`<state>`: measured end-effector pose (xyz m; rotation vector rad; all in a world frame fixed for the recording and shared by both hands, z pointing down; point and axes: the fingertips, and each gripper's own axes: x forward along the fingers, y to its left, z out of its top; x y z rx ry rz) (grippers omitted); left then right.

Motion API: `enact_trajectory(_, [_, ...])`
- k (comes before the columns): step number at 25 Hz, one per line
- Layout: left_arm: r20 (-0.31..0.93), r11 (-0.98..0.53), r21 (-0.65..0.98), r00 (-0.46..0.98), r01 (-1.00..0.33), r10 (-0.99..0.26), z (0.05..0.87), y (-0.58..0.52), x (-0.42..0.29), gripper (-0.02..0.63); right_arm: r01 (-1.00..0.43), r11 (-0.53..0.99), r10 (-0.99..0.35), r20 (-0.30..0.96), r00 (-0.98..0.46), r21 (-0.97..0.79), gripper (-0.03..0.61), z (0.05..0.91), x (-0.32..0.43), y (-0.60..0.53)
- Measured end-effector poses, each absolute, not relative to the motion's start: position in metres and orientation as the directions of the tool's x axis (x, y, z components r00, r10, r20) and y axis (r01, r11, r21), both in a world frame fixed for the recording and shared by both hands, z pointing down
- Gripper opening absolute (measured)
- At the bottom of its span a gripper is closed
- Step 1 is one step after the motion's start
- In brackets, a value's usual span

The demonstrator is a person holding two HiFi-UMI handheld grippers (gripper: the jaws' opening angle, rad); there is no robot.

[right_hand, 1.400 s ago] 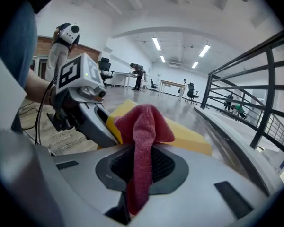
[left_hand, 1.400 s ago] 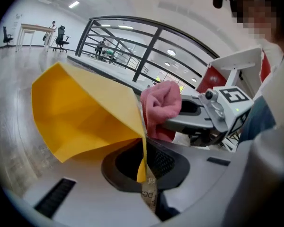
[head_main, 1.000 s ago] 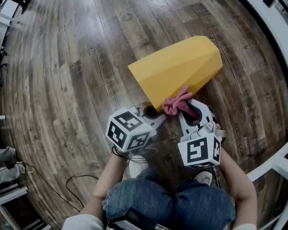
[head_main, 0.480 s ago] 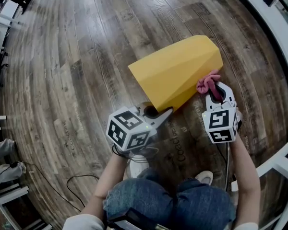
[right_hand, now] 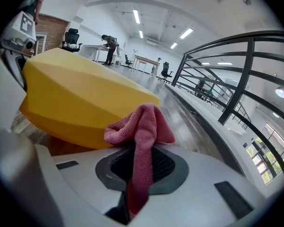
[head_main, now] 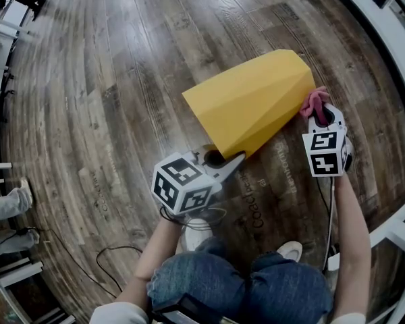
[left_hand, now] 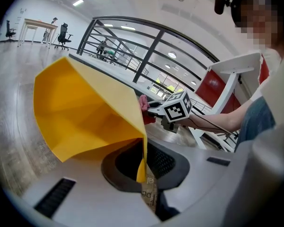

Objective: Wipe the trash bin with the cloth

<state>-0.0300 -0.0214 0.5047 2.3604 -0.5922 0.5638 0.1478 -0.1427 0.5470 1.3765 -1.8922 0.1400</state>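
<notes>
— Entry one, left?
— My left gripper: fingers shut tight on the open rim of the yellow trash bin. The bin lies on its side on the wooden floor, stretching away ahead of them.
— Entry two, right?
— My right gripper: fingers clamped on the pink cloth. Its bunched end sits just past them, apparently touching the bin's side.

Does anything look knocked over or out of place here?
The yellow trash bin lies on its side on the wood floor instead of standing. It looks deliberate: the left gripper pinches its rim, and the right gripper holds a pink cloth at its far end. Nothing looks spilled.
</notes>
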Motion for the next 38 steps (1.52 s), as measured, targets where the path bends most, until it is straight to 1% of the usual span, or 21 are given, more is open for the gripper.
enact_trajectory(3, [0.502, -0.742, 0.407, 0.809, -0.533, -0.306, 0.502, -0.022, -0.030, 0.012, -0.853, 0.409, -0.762, 0.635, -0.124, 0.324, 0.051, 0.544, 0.146, -0.143])
enact_trajectory(5, [0.516, -0.768, 0.352, 0.796, -0.535, -0.318, 0.506, -0.020, -0.030, 0.025, -0.859, 0.400, -0.764, 0.634, -0.121, 0.318, 0.051, 0.543, 0.147, -0.142])
enact_trajectory(7, [0.561, -0.781, 0.310, 0.768, -0.541, -0.309, 0.518, -0.015, -0.031, 0.081, -0.863, 0.397, -0.764, 0.634, -0.122, 0.312, 0.051, 0.543, 0.146, -0.141])
enact_trajectory(8, [0.589, -0.788, 0.286, 0.749, -0.545, -0.304, 0.526, -0.012, -0.032, 0.098, -0.864, 0.398, -0.763, 0.634, -0.125, 0.309, 0.051, 0.543, 0.145, -0.141])
enact_trajectory(10, [0.632, -0.800, 0.237, 0.713, -0.551, -0.304, 0.539, -0.008, -0.033, 0.098, -0.865, 0.400, -0.763, 0.633, -0.130, 0.304, 0.051, 0.541, 0.143, -0.141])
enact_trajectory(13, [0.657, -0.809, 0.198, 0.688, -0.553, -0.309, 0.549, -0.008, -0.030, 0.098, -0.866, 0.399, -0.768, 0.626, -0.136, 0.301, 0.051, 0.535, 0.141, -0.138])
enact_trajectory(16, [0.682, -0.836, 0.159, 0.670, -0.526, -0.293, 0.550, -0.007, -0.026, 0.097, -0.879, 0.385, -0.784, 0.602, -0.151, 0.281, 0.051, 0.523, 0.135, -0.132])
enact_trajectory(17, [0.690, -0.846, 0.138, 0.663, -0.514, -0.290, 0.550, -0.006, -0.026, 0.083, -0.883, 0.385, -0.791, 0.589, -0.166, 0.269, 0.051, 0.517, 0.130, -0.128])
enact_trajectory(18, [0.696, -0.854, 0.116, 0.655, -0.507, -0.294, 0.549, -0.006, -0.026, 0.044, -0.883, 0.392, -0.796, 0.576, -0.186, 0.257, 0.051, 0.510, 0.123, -0.123])
enact_trajectory(20, [0.703, -0.861, 0.074, 0.639, -0.503, -0.313, 0.546, -0.007, -0.027, 0.030, -0.868, 0.430, -0.800, 0.550, -0.240, 0.247, 0.051, 0.497, 0.104, -0.109])
enact_trajectory(22, [0.689, -0.854, 0.094, 0.653, -0.511, -0.315, 0.538, -0.012, -0.027, 0.026, -0.836, 0.486, -0.791, 0.535, -0.297, 0.255, 0.051, 0.489, 0.082, -0.093])
enact_trajectory(25, [0.635, -0.827, 0.189, 0.708, -0.529, -0.308, 0.521, -0.021, -0.026, 0.026, -0.785, 0.571, -0.756, 0.527, -0.388, 0.240, 0.051, 0.480, 0.047, -0.070])
enact_trajectory(31, [0.594, -0.800, 0.261, 0.743, -0.540, -0.308, 0.508, -0.022, -0.026, 0.026, -0.693, 0.690, -0.682, 0.507, -0.526, 0.210, 0.051, 0.473, -0.001, -0.043])
enact_trajectory(34, [0.593, -0.797, 0.269, 0.745, -0.541, -0.305, 0.507, -0.021, -0.027, 0.026, -0.662, 0.723, -0.650, 0.521, -0.552, 0.200, 0.051, 0.481, -0.014, -0.033])
enact_trajectory(38, [0.605, -0.801, 0.262, 0.738, -0.539, -0.299, 0.510, -0.016, -0.028, 0.026, -0.662, 0.713, -0.661, 0.538, -0.523, 0.232, 0.051, 0.491, -0.010, -0.036])
